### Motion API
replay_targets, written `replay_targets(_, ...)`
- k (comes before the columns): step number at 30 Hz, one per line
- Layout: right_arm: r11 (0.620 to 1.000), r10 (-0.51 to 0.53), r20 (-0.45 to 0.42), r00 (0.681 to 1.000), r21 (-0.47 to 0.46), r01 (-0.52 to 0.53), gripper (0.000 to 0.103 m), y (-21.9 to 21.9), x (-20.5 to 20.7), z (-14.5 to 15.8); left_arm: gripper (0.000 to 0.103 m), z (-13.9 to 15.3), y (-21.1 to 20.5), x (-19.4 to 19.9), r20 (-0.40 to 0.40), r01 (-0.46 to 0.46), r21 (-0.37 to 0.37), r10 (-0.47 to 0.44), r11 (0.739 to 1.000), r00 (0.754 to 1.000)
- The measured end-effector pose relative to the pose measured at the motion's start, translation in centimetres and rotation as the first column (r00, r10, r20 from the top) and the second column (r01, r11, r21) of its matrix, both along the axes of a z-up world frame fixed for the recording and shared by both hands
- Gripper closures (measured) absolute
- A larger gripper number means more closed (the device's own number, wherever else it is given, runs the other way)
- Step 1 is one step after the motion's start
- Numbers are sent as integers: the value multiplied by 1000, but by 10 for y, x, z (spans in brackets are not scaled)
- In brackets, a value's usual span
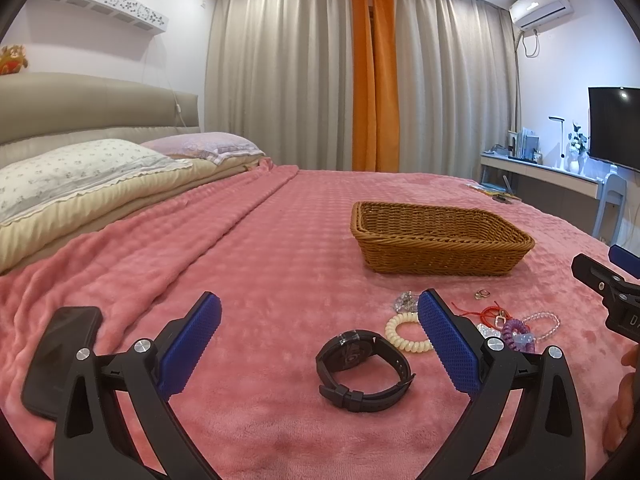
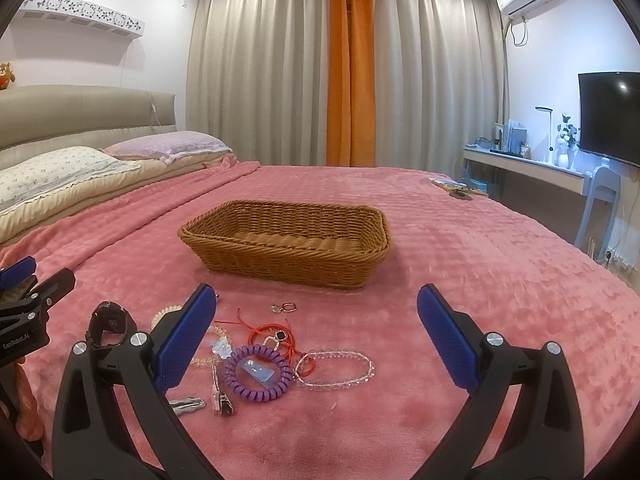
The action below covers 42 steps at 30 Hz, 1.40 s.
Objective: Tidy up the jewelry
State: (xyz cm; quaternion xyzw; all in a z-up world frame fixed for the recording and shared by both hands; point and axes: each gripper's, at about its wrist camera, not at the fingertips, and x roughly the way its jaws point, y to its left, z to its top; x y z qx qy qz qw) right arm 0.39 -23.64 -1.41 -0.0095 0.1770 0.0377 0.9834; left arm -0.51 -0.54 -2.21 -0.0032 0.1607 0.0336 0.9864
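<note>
Jewelry lies loose on the pink blanket (image 2: 460, 260) that covers the bed, and we take it from largest to smallest. Beyond the pile stands the wicker basket (image 2: 288, 240), which looks empty, its long side across our view. Our left gripper (image 1: 320, 344) and our right gripper (image 2: 316, 340) both hang with jaws spread wide, holding nothing. Between the left fingers lies the black watch (image 1: 362, 368), its strap looped and its length running roughly crosswise to the jaws; we judge the left hand nearer to it. The cream coil tie (image 1: 404, 332) sits just behind the watch. Before the right gripper, toward its left finger, lie the purple coil tie (image 2: 258, 372), the clear bead bracelet (image 2: 336, 368), a red cord (image 2: 276, 332) and, smallest, a ring (image 2: 289, 306) nearer the basket. Everything goes forward, away from us, to reach the basket.
</note>
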Motion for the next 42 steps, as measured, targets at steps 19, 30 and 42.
replay_targets(19,1000,1,0,1000,1,-1,7,0,-1,0,8,0,1,0,1,2,0,-2,1000,1000)
replay_targets(30,1000,-25,-14,1000,-8,25,7,1,1,-1,8,2,12,5,-42,0,-55,-2,999,999)
replay_targets(42,999,-46,-165,985,-9,45,27,-15,26,-6,25,-15,66,41,-312,99,-338,-211,936,926)
